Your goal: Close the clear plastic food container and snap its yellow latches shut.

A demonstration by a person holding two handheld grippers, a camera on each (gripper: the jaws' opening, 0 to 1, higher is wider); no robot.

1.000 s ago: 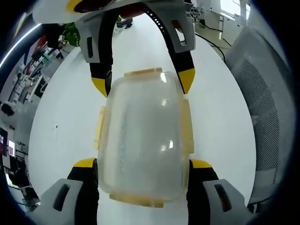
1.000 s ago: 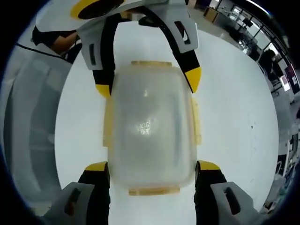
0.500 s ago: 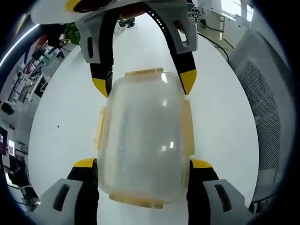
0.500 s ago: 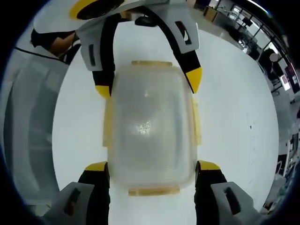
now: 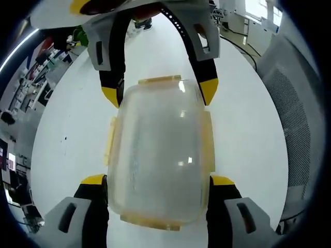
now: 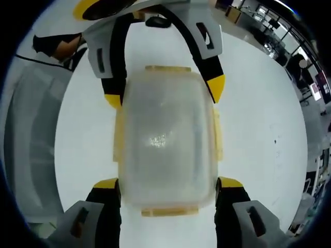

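On the white table (image 5: 67, 129) the clear plastic food container (image 5: 158, 155) sits lid-down-looking, between both my grippers. My left gripper (image 5: 158, 183) straddles its near end, jaws spread, tips flanking the walls; I can't tell if they touch. My right gripper (image 6: 164, 186) does the same from the opposite end, also spread. Yellow latches (image 5: 109, 140) lie along the sides and ends; seated or not, unclear. To do this well, I'd press each latch square against the wall, one side at a time, holding the box steady.
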